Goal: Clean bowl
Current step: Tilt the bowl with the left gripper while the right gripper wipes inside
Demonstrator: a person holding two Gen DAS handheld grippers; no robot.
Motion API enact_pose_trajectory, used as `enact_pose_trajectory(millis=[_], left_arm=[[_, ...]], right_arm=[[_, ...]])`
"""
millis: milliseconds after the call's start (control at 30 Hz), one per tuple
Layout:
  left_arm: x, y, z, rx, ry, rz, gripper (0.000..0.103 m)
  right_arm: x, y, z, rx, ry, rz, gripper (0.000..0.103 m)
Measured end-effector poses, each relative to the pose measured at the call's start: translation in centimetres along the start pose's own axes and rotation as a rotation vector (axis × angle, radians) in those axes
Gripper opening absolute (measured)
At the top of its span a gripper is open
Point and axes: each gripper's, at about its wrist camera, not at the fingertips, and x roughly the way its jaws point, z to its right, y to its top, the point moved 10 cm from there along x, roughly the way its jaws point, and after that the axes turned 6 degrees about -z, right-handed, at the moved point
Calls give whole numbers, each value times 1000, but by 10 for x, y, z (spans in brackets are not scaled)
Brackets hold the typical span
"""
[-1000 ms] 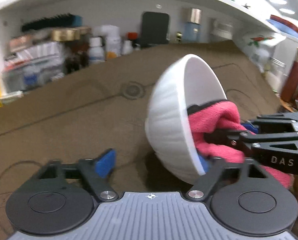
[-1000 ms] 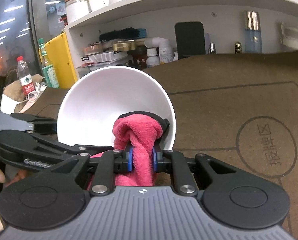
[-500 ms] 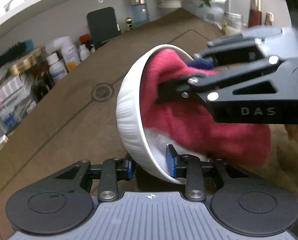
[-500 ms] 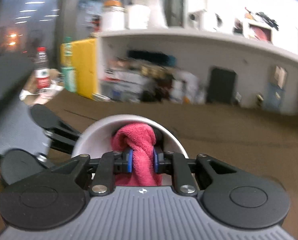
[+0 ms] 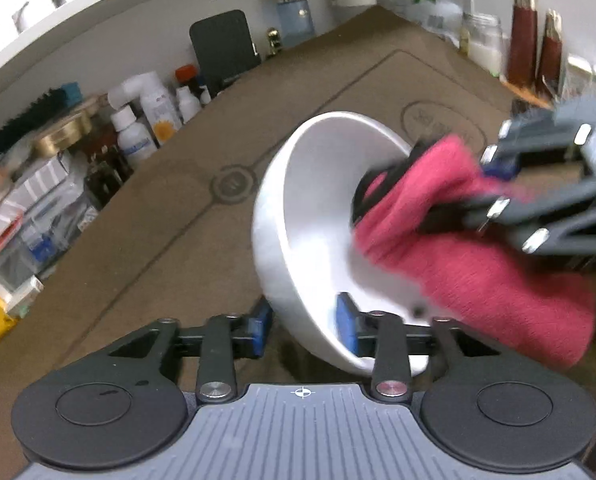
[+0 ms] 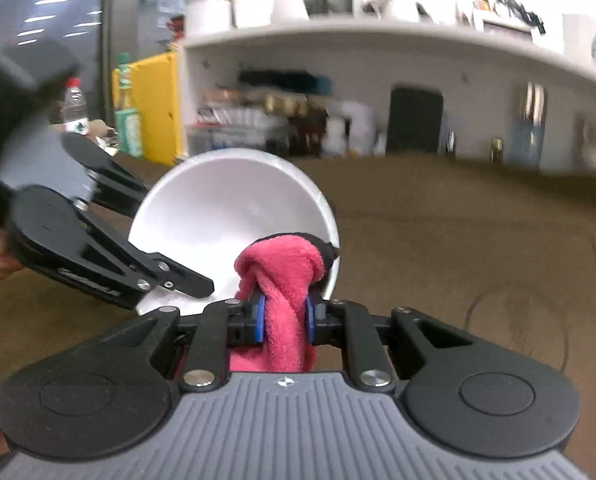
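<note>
A white bowl (image 5: 298,224) is held tilted above the brown mat, its opening turned to the right. My left gripper (image 5: 303,326) is shut on the bowl's near rim, one blue pad inside and one outside. My right gripper (image 6: 284,318) is shut on a pink cloth (image 6: 286,276) and presses it against the bowl's (image 6: 226,216) inner right side. In the left wrist view the pink cloth (image 5: 457,240) hangs out over the rim and the right gripper enters from the right, blurred.
The brown mat (image 5: 146,248) covers the table. Bottles, jars and boxes (image 5: 138,120) line the back under a white shelf (image 6: 377,40). A dark flat stand (image 5: 222,46) leans against the wall. Tall brown bottles (image 5: 533,44) stand at the far right.
The cloth has moved from deep in the bowl toward its right rim. The bowl's inner wall now shows more. The left gripper keeps its hold on the rim.
</note>
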Motion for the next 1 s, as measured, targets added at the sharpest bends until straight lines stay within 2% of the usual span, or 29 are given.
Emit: enact_pose_trajectory(millis=[33, 100, 167, 200, 233, 300, 367, 400, 433, 467, 533, 733, 867, 1000], left_arm=[[0, 1, 3, -8, 30, 7, 52], [1, 4, 8, -27, 87, 20, 56], [4, 4, 8, -104, 90, 35, 58], [4, 4, 7, -111, 89, 36, 62], [5, 2, 4, -166, 87, 50, 69], [7, -5, -5, -308, 82, 87, 73], [10, -11, -5, -373, 15, 110, 66], [11, -14, -5, -402, -18, 122, 47], [11, -13, -1, -388, -33, 130, 31], [9, -11, 1, -362, -16, 131, 27], [6, -7, 5, -299, 19, 128, 26], [2, -5, 14, -217, 65, 105, 27], [4, -6, 11, -218, 65, 97, 28], [4, -8, 10, -208, 64, 92, 29]], right_arm=[[3, -1, 1, 7, -4, -4, 20], [7, -2, 5, 34, -6, -10, 20], [9, -2, 10, 62, 2, -13, 19], [9, -2, 12, 76, 7, -14, 19], [10, -3, 15, 88, 11, -16, 19], [10, -4, 16, 98, 15, -16, 18], [12, -2, 13, 89, 11, -13, 18], [13, -1, 10, 80, 8, -11, 17], [13, 0, 8, 72, 3, -9, 17], [13, 0, 6, 65, -6, -7, 17], [10, 1, 4, 56, -29, -9, 18], [11, 18, 8, 39, -60, 0, 19], [15, 37, 2, -6, -62, 12, 20], [14, 55, -14, -53, -15, 42, 20]])
